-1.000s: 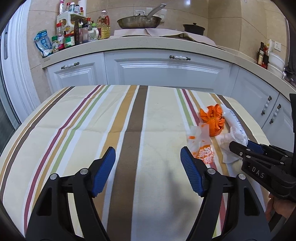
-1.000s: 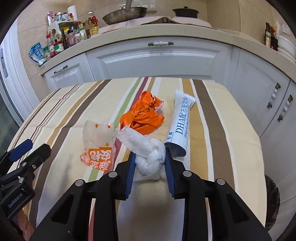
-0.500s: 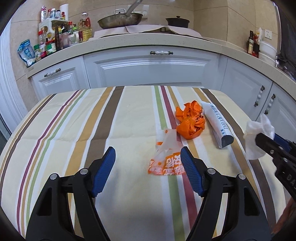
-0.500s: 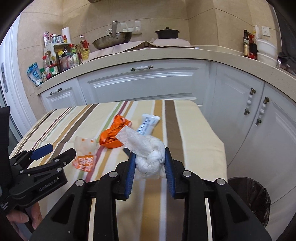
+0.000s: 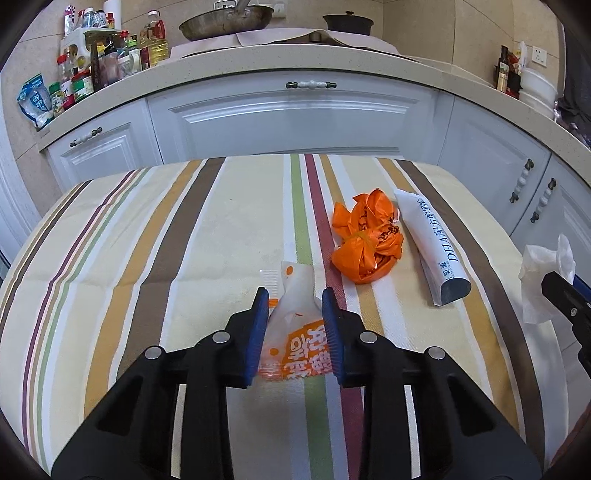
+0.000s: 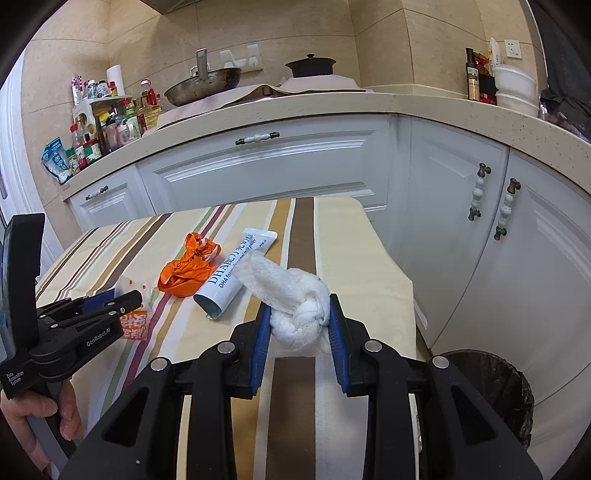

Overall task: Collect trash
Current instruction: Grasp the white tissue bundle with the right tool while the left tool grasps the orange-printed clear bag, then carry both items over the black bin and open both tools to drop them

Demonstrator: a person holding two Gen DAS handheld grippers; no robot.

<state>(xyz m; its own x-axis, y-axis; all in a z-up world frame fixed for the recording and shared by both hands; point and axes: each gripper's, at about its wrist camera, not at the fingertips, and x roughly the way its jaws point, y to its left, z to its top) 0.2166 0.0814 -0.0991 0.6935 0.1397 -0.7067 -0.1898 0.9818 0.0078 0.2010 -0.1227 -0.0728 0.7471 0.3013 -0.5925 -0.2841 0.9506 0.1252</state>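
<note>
My left gripper is shut on an orange-and-clear snack wrapper lying on the striped tablecloth. My right gripper is shut on a knotted white tissue wad and holds it above the table's right side. A crumpled orange plastic bag and a white DHA tube lie on the cloth beyond the wrapper. In the right wrist view the bag, the tube, the wrapper and the left gripper show at left.
A black-lined trash bin stands on the floor right of the table. White cabinets and a counter with bottles, a wok and a pot lie behind. The held tissue shows at the left view's right edge.
My left gripper moved forward and closed on the snack wrapper. My right gripper lifted the tissue wad up and to the right, nearer the bin.
</note>
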